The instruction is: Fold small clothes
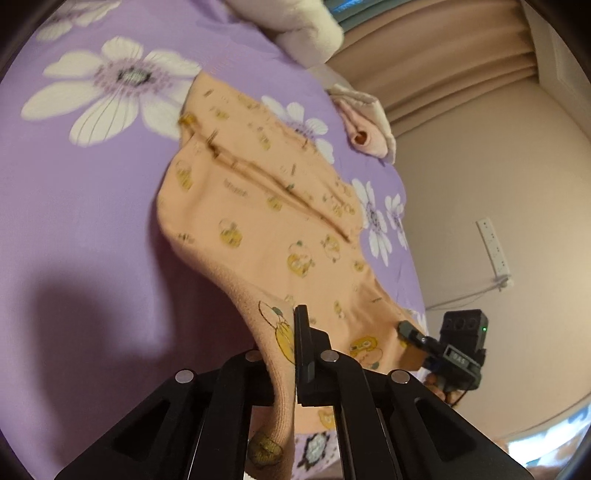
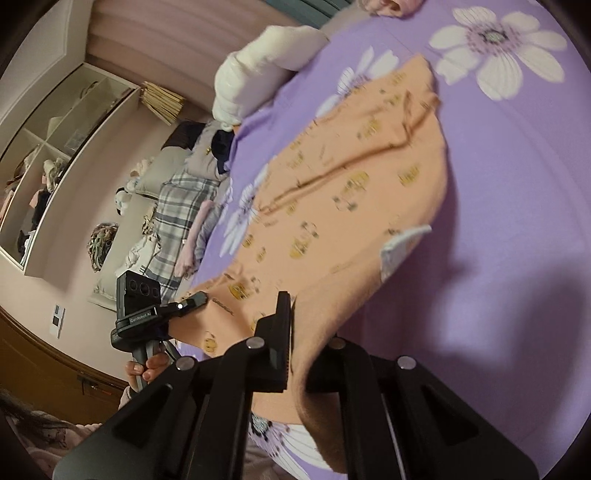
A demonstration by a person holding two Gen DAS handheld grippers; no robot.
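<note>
A small orange garment (image 1: 280, 221) printed with yellow cartoon figures lies on a purple flowered bed sheet (image 1: 81, 206), its near edge lifted off the bed. My left gripper (image 1: 292, 334) is shut on the ribbed hem, and cloth covers one of its fingers. My right gripper (image 1: 404, 328) pinches the same hem farther right. In the right wrist view the right gripper (image 2: 295, 326) is shut on the orange garment (image 2: 362, 192), with cloth draped over one finger. There the left gripper (image 2: 199, 298) clamps the hem's other corner, with a hand (image 2: 147, 365) on its handle. A white label (image 2: 400, 245) shows inside the garment.
A folded white cloth (image 1: 310, 33) and a folded pink garment (image 1: 365, 129) lie at the bed's far edge. Beyond the bed's edge are a wall with a socket strip (image 1: 495, 247), a plaid clothes pile (image 2: 177, 206) and open shelves (image 2: 55, 147).
</note>
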